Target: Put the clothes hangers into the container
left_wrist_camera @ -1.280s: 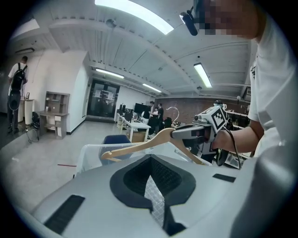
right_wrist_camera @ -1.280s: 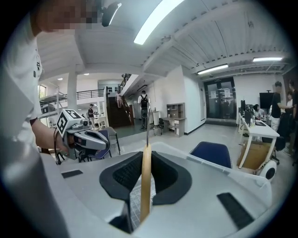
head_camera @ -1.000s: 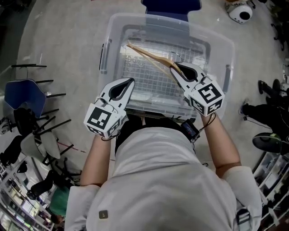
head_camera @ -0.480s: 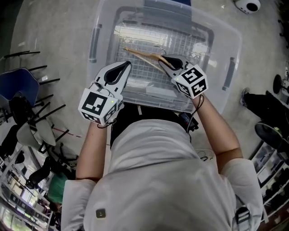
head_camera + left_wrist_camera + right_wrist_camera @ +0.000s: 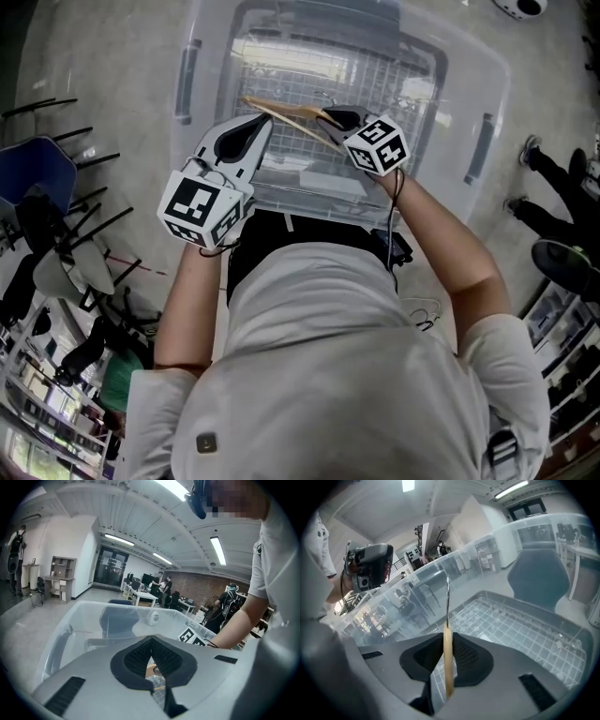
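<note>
A clear plastic container (image 5: pixel 484 141) with a gridded floor (image 5: pixel 525 625) stands on the ground in front of me. My right gripper (image 5: pixel 334 119) reaches over its near rim, shut on a wooden clothes hanger (image 5: pixel 281 111). The hanger's wood (image 5: pixel 448 672) sits edge-on between the pads, and its metal hook (image 5: pixel 447 599) points up; the jaws have just been opening slightly with it still between them. My left gripper (image 5: pixel 265 123) hovers over the container's near left side. It is shut (image 5: pixel 151 660) with nothing in it. The container wall (image 5: pixel 65 634) lies just beyond it.
A blue chair (image 5: pixel 37 183) and black metal stands (image 5: pixel 84 234) crowd the floor on the left. A white round device (image 5: pixel 521 7) lies at the top right. A person's dark shoes (image 5: pixel 562 173) are on the right. Another blue chair (image 5: pixel 117 613) shows behind the container.
My right gripper has sunk with the hanger from above the container down inside its rim and rolled. The left gripper has dropped a little toward the near rim.
</note>
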Available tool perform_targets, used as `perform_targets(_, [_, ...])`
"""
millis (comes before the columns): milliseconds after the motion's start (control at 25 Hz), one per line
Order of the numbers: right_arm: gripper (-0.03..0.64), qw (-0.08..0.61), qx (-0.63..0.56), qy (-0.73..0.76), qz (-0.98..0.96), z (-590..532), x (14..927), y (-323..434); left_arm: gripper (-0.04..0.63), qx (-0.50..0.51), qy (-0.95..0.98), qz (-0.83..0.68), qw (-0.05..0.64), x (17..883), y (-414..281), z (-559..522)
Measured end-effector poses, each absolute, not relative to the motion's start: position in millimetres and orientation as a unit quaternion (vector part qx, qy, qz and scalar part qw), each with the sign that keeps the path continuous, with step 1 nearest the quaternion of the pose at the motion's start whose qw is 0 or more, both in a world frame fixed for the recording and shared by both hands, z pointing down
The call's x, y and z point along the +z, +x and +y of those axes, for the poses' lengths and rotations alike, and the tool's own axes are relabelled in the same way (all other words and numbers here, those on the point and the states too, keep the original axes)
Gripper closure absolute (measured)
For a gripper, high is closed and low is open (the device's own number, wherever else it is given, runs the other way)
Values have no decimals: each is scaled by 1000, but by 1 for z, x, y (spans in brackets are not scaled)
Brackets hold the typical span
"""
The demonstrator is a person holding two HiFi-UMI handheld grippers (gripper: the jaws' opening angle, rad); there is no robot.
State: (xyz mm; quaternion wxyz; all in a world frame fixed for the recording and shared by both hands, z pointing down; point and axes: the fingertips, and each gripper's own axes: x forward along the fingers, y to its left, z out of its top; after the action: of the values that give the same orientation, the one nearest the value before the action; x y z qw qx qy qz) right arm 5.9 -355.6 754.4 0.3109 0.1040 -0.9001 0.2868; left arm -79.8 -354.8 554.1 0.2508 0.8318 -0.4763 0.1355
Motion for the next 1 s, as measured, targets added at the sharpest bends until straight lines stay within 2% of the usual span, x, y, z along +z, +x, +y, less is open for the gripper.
perform_targets(320, [523, 336, 303, 140, -880, -375, 805, 23, 578, 140, 830, -474, 258, 565, -79, -356])
perform_targets(680, [452, 371, 302, 197, -856, -401, 846, 29, 578, 146, 826, -476, 265, 567, -80, -355])
perform_targets(840, [423, 417, 295, 214, -833, -406, 870, 34, 578, 149, 824, -477, 269, 571, -80, -353])
perform_targets(1000, [423, 464, 271, 226, -813, -407, 885, 39, 578, 148, 823, -477, 272, 573, -76, -351])
